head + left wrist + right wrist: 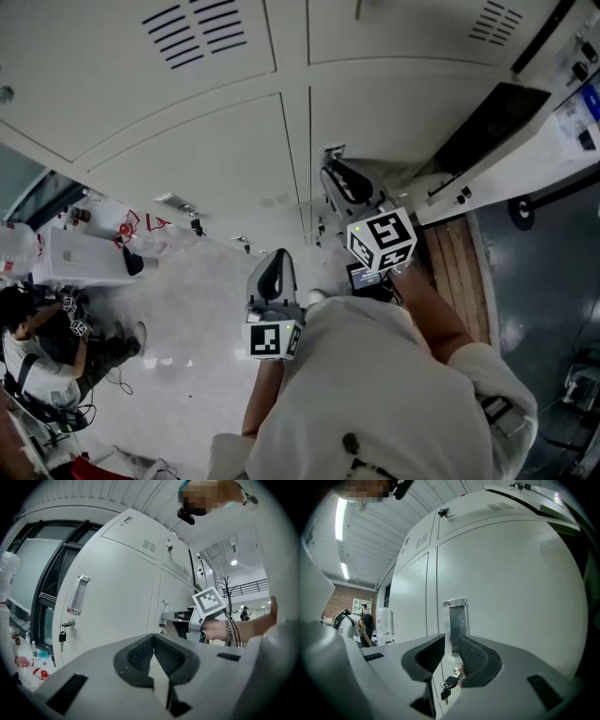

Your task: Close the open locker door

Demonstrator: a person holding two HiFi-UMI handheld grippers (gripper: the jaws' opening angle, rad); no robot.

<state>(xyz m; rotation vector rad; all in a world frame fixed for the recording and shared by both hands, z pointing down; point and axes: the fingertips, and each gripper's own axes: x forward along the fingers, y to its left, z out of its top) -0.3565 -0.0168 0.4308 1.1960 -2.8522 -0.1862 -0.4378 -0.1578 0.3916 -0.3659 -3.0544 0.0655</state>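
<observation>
Grey lockers (216,159) fill the head view. My right gripper (336,178) sits just below the metal handle (331,150) of a locker door (394,122). Right of that door is a dark opening (489,127). In the right gripper view the gripper (451,641) is open, its pads apart with nothing pressed between them. The recessed handle (456,620) shows through the gap and a key (450,684) hangs below it. A dark gap (585,573) runs along the door's right edge. My left gripper (278,255) hangs back from the lockers, and its jaws (153,638) are shut and hold nothing.
A person (37,347) crouches on the floor at the left beside a white box (80,255) with bottles. A wooden strip (459,272) lies on the floor at the right. The neighbouring locker has a handle (80,595) and a hanging key (62,637).
</observation>
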